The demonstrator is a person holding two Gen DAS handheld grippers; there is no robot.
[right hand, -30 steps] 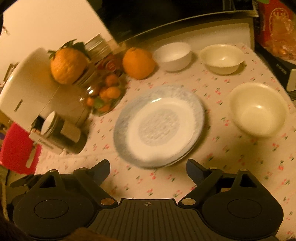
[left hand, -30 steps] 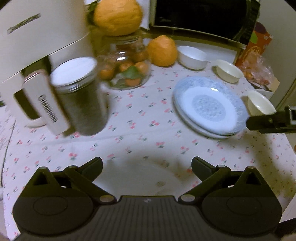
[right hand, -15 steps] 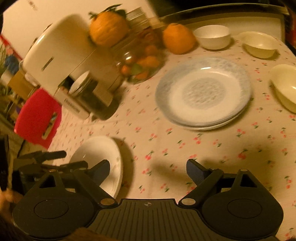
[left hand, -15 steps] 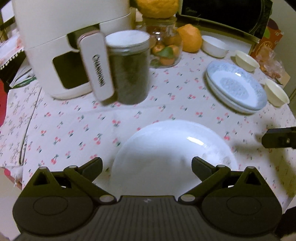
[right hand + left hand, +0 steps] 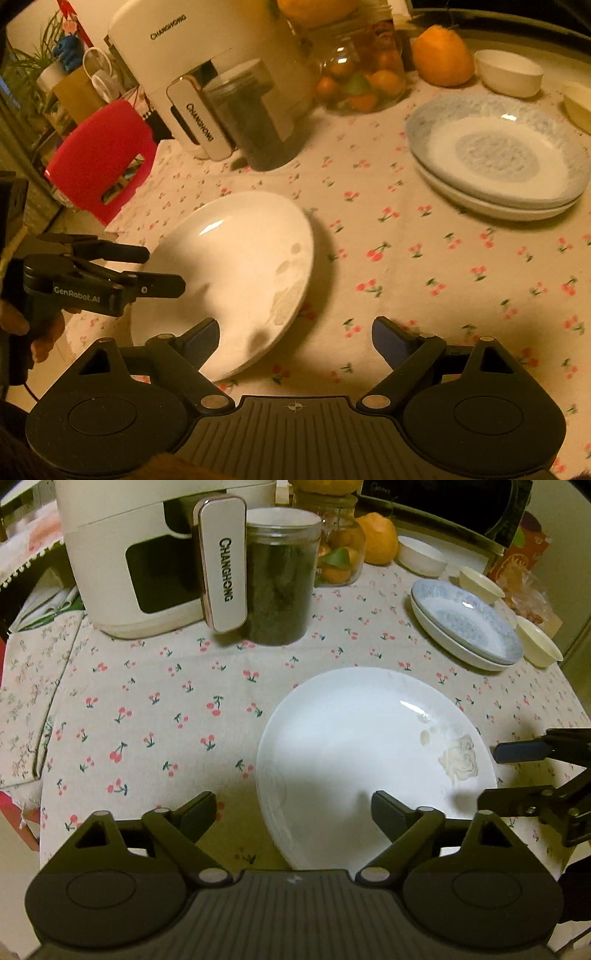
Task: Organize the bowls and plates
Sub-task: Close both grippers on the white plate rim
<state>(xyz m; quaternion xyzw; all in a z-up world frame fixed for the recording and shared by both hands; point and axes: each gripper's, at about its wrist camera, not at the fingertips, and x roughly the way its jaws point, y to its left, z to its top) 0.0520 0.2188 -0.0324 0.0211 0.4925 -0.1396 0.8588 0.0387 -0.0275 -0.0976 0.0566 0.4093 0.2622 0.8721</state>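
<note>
The white plate (image 5: 369, 753) lies flat on the cherry-print desk (image 5: 155, 701), near its front edge and well apart from the stacked blue plates (image 5: 465, 624). The left claw (image 5: 293, 812) (jaws just closing a little) stands apart over the plate's near rim without pressing it. The right claw (image 5: 295, 339) is spread wide beside the plate, gripping nothing.

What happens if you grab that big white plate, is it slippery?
Probably slippery: the white plate is glossy, with a bright glint. It looks stiff and breakable, like china. It lies flat on the tablecloth, so only its thin rim offers the open left gripper a hold.
</note>
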